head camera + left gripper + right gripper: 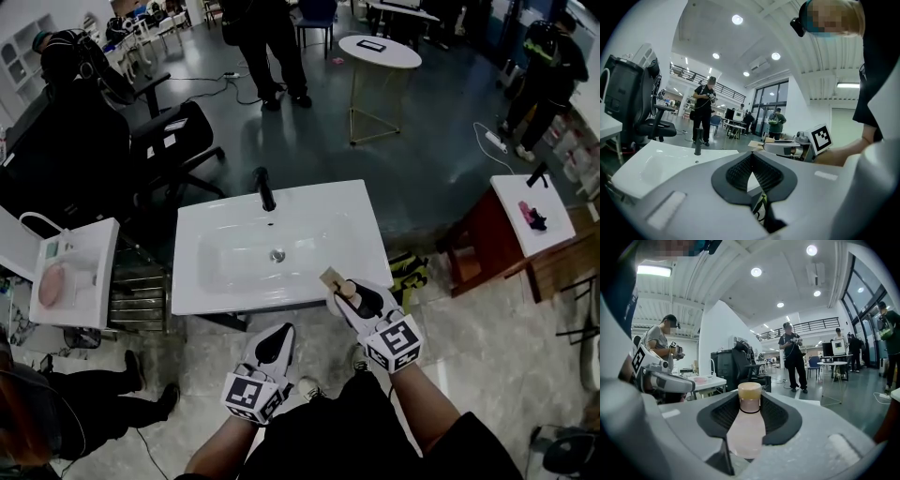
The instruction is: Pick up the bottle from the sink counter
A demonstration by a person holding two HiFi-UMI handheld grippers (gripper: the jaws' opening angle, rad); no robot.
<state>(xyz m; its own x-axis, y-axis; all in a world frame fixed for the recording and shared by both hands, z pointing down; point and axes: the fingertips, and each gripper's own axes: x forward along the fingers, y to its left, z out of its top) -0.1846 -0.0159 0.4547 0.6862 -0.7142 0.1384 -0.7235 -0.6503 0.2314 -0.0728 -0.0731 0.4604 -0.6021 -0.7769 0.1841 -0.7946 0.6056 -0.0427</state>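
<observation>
**Head view.** You are holding the right gripper (351,296) at the front right corner of the sink (216,281). Its jaws are pinching the bottle (339,284), whose cap end is pointing toward the basin. Whether the bottle is resting on the sink rim or hanging clear of it cannot be told here. You are holding the left gripper (280,332) just in front of the sink's front edge, near the middle and apart from it. The faucet (265,190) is standing at the sink's back edge.

**Left gripper view.** The left gripper (753,156) is showing its pads pressed together at the tips, with nothing between them. The sink (656,164) is lying ahead and to the left, with the faucet (698,147) at its far side. The right gripper (785,149) is showing to the right of the sink.

**Right gripper view.** The right gripper (750,404) is clamping the bottle (746,427) between its pads. The pale pink body is filling the gap and the tan cap (749,392) is standing just past the jaw tips. The left gripper (665,380) is showing at the left.
</observation>
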